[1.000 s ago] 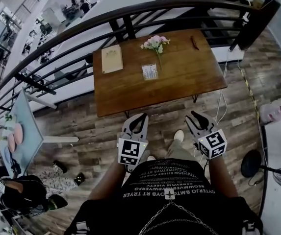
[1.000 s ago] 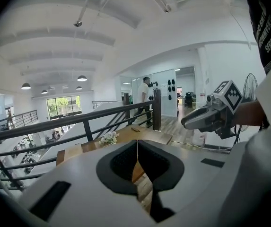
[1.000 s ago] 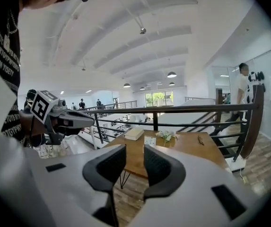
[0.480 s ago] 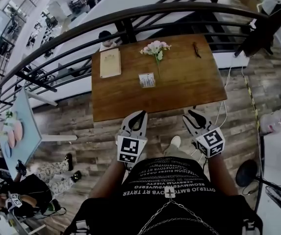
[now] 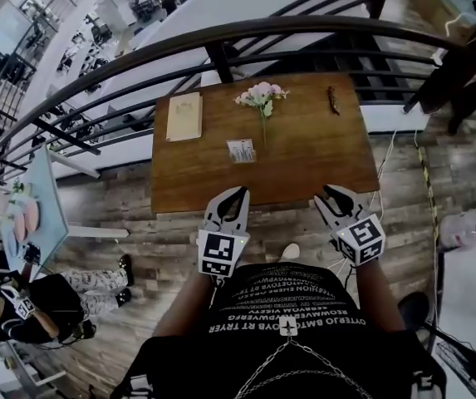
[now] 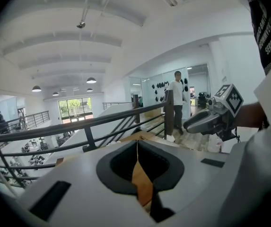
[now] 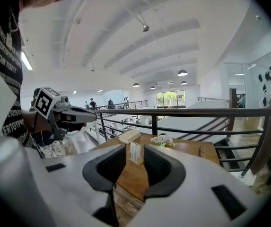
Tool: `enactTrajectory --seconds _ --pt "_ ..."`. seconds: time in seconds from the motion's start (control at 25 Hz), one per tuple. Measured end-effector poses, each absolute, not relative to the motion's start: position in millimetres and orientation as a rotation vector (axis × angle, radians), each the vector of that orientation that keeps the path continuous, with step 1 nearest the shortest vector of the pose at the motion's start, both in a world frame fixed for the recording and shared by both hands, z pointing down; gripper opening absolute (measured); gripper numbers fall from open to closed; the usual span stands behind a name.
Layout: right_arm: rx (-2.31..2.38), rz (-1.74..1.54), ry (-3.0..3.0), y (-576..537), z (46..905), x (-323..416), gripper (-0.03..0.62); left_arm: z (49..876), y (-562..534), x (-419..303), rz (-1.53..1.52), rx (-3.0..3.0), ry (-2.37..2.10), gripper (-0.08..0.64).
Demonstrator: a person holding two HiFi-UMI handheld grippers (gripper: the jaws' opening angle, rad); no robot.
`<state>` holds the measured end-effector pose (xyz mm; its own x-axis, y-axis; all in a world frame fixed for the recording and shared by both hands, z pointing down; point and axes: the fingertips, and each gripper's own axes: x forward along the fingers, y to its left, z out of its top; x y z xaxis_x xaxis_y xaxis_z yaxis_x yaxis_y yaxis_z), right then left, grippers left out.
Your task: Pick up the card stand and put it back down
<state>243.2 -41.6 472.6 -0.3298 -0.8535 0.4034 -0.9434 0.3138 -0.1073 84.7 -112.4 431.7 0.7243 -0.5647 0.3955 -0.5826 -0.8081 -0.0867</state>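
A dark curved railing (image 5: 221, 36) runs behind a square wooden table (image 5: 321, 156), and the person stands at its near edge with both grippers held just over that edge. The left gripper (image 5: 233, 196) has its jaws pressed together at the tips with nothing between them. The right gripper (image 5: 333, 196) has its jaws spread and empty. On the far left of the tabletop lies a pale book (image 5: 184, 116), and a bunch of pink flowers (image 5: 261, 96) sits at the far middle. The card stand (image 5: 241, 150) stands upright near the table's centre, just in front of the flowers and well apart from both grippers. A small dark object (image 5: 333, 100) rests near the far right corner. The stand lies straight ahead of the left gripper, and ahead and to the left of the right one. Its broad face runs roughly along the near edge. The left gripper is nearer, but the right gripper view frames the stand in its open gap, so that one looks readier to reach in.
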Motion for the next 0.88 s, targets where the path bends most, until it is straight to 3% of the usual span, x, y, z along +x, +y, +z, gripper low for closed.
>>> enactTrajectory --seconds 0.56,0.88 --pt "1.461 0.580 -2.295 -98.8 544.1 240.9 0.107 461.8 -143.0 24.8 0.679 2.669 -1.201 0.029" --pt "1.427 0.678 -2.250 -152.1 611.5 227.5 0.107 471.8 -218.7 31.3 0.692 2.716 -1.129 0.029"
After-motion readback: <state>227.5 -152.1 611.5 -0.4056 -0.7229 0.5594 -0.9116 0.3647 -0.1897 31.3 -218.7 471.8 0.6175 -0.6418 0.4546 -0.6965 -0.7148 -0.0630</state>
